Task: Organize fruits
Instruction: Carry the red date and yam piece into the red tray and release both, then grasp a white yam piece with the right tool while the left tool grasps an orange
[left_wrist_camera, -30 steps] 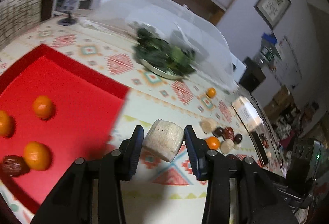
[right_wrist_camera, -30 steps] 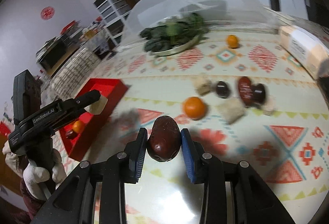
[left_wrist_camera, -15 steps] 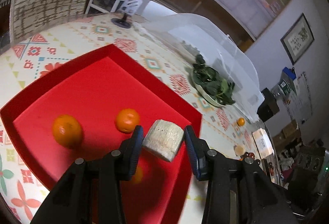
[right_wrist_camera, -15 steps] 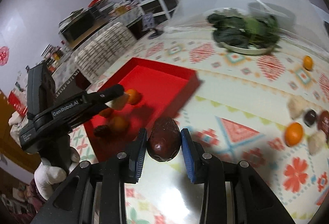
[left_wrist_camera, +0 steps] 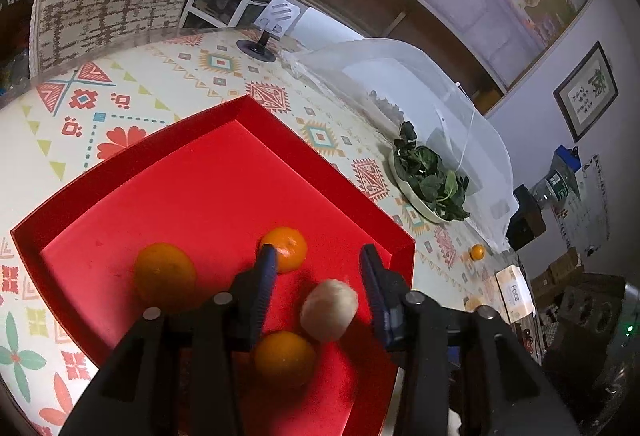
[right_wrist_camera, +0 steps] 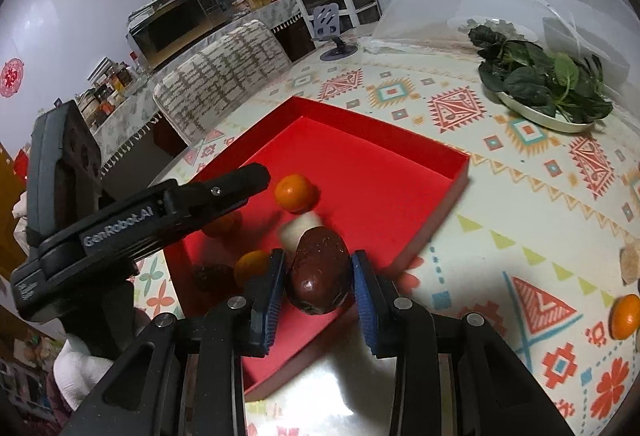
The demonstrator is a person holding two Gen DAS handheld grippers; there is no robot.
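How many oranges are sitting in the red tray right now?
3: one orange left, one behind the left gripper, one nearest the camera. More may be hidden behind the gripper.

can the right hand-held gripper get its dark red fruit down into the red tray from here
Probably yes: the right hand-held gripper holds the dark red fruit over the red tray's near edge, with bare floor just ahead.

You see a bright red tray (left_wrist_camera: 120, 172) holding orange tangerines (left_wrist_camera: 164, 276), on a cream tablecloth (left_wrist_camera: 160, 76) patterned with red, teal and orange geometric shapes.
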